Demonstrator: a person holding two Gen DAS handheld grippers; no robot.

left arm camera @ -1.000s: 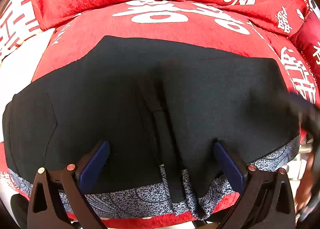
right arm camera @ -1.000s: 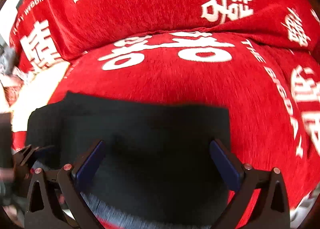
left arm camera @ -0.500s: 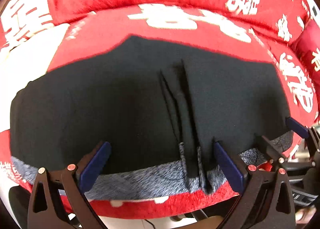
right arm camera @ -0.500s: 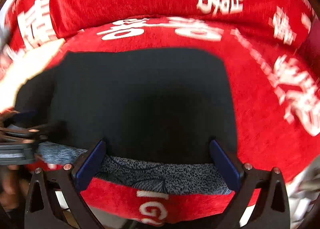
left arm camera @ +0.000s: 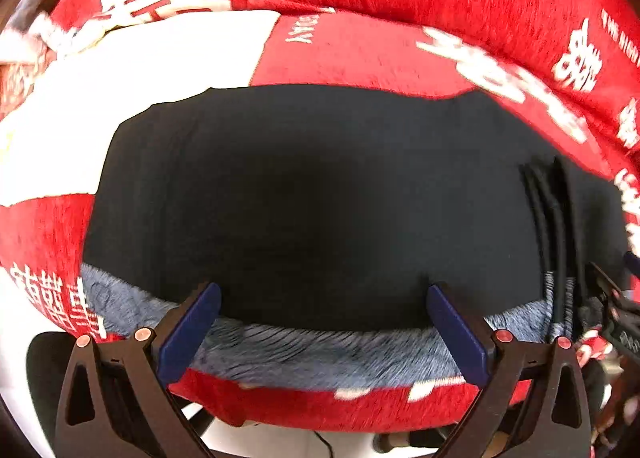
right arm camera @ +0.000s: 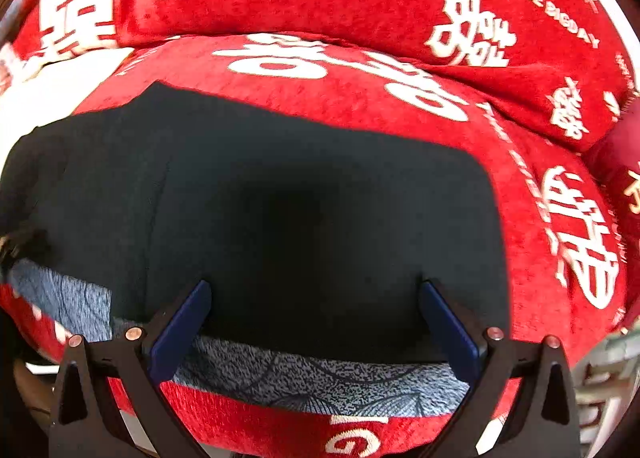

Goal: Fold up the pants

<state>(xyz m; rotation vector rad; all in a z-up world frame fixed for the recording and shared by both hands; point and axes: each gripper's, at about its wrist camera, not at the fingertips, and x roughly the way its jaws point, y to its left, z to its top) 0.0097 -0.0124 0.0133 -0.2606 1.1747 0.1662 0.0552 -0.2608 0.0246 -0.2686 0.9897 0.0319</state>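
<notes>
Black, soft cloth fills the middle of both wrist views: the pants (left arm camera: 320, 197) lie flat on a red printed sofa cover (left arm camera: 380, 53), their grey patterned waistband (right arm camera: 320, 374) along the lower edge near the seat's front lip. Both the left gripper (left arm camera: 324, 322) and the right gripper (right arm camera: 312, 318) hang just over that band with jaws spread wide and nothing between them. Limp and light by the look of it, the fabric should pinch best at the waistband corners or outer side seams, and red seat showing toward the upper frame and right leaves room to carry a fold away from the front drop-off.
</notes>
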